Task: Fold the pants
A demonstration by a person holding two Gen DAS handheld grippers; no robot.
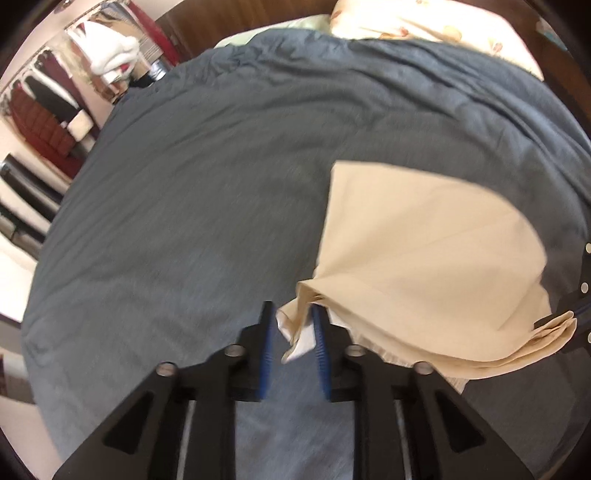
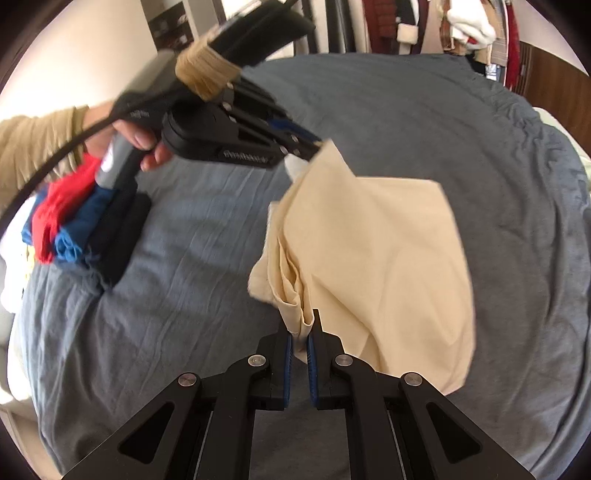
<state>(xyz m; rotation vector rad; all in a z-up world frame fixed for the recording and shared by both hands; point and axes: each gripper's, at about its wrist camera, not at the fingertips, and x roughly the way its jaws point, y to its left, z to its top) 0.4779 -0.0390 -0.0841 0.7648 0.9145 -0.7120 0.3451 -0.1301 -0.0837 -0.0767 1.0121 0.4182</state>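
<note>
The beige pants (image 1: 424,251) hang folded between my two grippers above the grey bed cover (image 1: 184,192). My left gripper (image 1: 293,317) has a corner of the pants and its white lining between its blue pads, with a gap still showing between the jaws. In the right wrist view the pants (image 2: 388,258) drape away from my right gripper (image 2: 300,332), which is shut on the bunched edge. The left gripper (image 2: 314,146) shows there too, held by a hand at the pants' far corner. The right gripper (image 1: 578,314) shows at the right edge of the left wrist view.
A stack of folded red, blue and dark clothes (image 2: 77,225) lies on the bed cover (image 2: 480,129) at the left. A pillow (image 1: 424,26) lies at the head of the bed. Hanging clothes (image 1: 55,107) line the wall beyond the bed.
</note>
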